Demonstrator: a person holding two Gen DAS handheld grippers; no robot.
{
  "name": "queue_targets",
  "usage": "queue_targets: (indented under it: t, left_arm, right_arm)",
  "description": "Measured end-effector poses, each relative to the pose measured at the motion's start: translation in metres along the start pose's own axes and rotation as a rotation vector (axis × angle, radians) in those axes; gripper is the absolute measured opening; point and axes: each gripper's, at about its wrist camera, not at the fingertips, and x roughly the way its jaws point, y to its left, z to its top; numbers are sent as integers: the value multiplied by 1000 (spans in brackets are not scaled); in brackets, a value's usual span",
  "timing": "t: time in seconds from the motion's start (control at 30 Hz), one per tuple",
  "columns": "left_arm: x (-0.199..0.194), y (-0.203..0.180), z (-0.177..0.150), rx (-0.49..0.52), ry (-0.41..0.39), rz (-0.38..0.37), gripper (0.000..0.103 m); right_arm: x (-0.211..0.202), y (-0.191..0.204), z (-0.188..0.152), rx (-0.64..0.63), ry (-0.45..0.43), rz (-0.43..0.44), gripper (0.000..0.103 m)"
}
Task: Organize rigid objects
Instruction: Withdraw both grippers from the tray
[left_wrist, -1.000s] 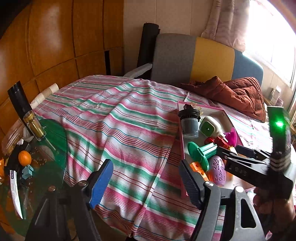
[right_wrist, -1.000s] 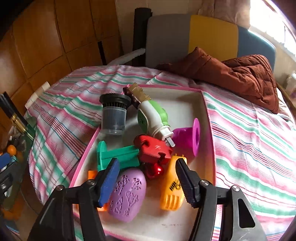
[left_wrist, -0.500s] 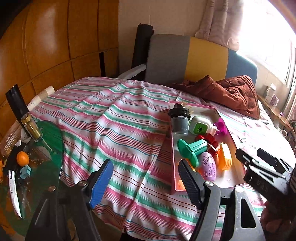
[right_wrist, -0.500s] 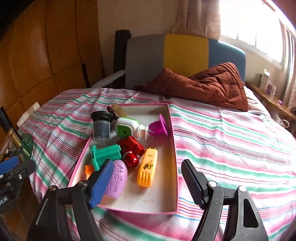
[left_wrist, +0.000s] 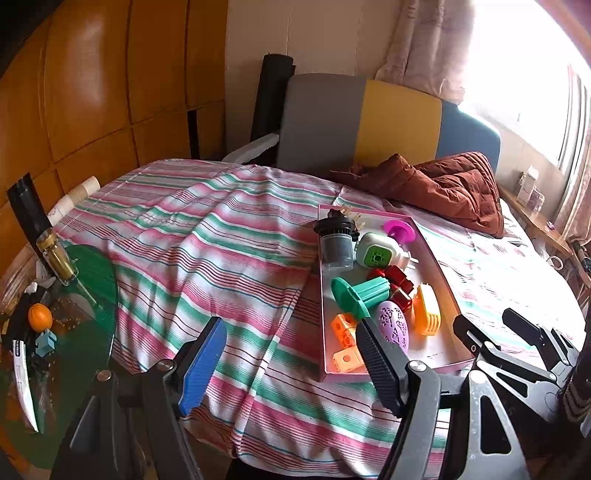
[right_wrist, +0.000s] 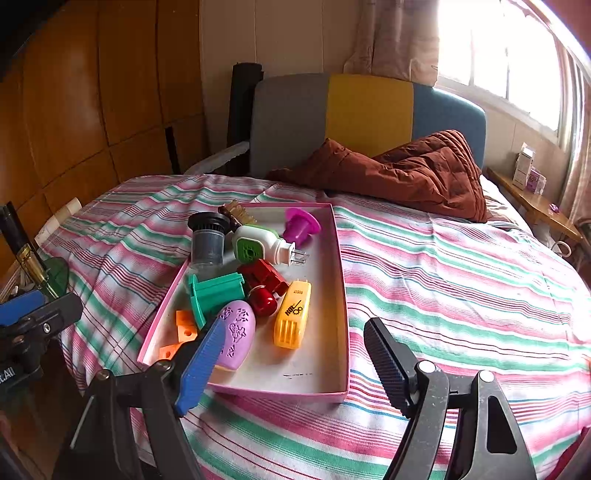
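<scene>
The left tool (left_wrist: 291, 363) hangs empty over the striped bedspread (left_wrist: 207, 251), jaws closing on nothing, with the pink tray (left_wrist: 448, 291) ahead and to its right. On the bed, the tray holds the purple oval piece (right_wrist: 236, 334), yellow comb-like piece (right_wrist: 291, 314) and other plastic items. The right tool (right_wrist: 291, 363) is open and empty at the tray's near edge, its blue finger (right_wrist: 199, 365) overlapping the purple piece in view.
</scene>
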Motion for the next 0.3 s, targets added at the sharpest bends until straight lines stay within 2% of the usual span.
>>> queue_targets:
  t: [0.17,0.3]
  left_arm:
    - [-6,-1,1,10,-38,9,58]
    - [-6,-1,1,21,-43,16,58]
  right_arm:
    - [-2,2,-1,-3,-2,2,78]
    - [-3,6,1,-6,-9,6,78]
